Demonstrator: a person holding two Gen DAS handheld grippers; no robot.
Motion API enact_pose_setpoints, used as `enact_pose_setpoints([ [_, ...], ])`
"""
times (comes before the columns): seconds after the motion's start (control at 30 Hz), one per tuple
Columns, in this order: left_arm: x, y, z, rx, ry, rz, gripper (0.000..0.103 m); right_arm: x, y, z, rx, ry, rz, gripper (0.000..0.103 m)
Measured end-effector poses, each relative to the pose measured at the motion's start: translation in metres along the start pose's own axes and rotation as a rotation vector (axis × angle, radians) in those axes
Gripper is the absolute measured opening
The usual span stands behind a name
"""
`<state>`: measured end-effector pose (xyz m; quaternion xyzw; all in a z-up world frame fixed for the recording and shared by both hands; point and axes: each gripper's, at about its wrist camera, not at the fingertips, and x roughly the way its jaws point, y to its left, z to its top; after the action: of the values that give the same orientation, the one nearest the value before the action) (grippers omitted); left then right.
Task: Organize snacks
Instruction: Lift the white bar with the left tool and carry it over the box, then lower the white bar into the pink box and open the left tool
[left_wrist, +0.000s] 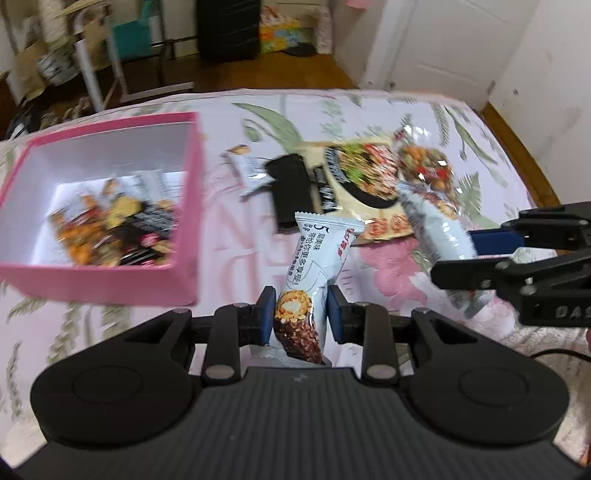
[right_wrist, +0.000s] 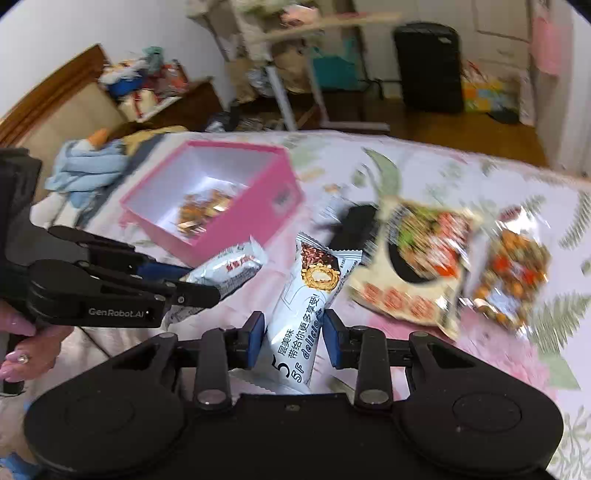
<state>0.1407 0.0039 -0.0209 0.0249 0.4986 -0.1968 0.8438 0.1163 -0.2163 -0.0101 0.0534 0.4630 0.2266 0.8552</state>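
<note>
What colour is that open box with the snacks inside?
The box is pink outside with a white interior, clearest in the left wrist view.

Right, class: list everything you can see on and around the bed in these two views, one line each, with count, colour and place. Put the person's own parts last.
Box: one, pink, white inside, on the bedspread, snacks in it.
Wafer bars: two, white wrappers, one in the left gripper, one in the right gripper.
Large snack bag: one, cream and black, on the bedspread.
Clear nut bag: one, orange contents, beside the large bag.
Black packet: one, between box and large bag.
Bedspread: one, pink floral.
Left gripper: black, blue pads, shut on a bar.
Right gripper: same, shut on a bar.
Hand: one, holding the left gripper's handle.
</note>
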Motion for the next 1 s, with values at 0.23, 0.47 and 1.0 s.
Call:
enact_pose_setpoints([
  [0.23, -0.054, 0.063, -0.001, -0.110, -0.118, 0.055, 0.028, 0.000, 0.054, 0.044, -0.110, -0.051, 0.141, 0.039],
  [0.47, -0.053, 0.133, 0.023, -0.285, -0.193, 0.189, 0.028, 0.061, 0.097, 0.096, -0.204, -0.068, 0.214, 0.039],
  [1.0, 0.067, 0.268, 0.056, -0.516, -0.044, 0.382, 0.029, 0.228, 0.127, 0.150, -0.363, 0.152, 0.006, 0.039],
])
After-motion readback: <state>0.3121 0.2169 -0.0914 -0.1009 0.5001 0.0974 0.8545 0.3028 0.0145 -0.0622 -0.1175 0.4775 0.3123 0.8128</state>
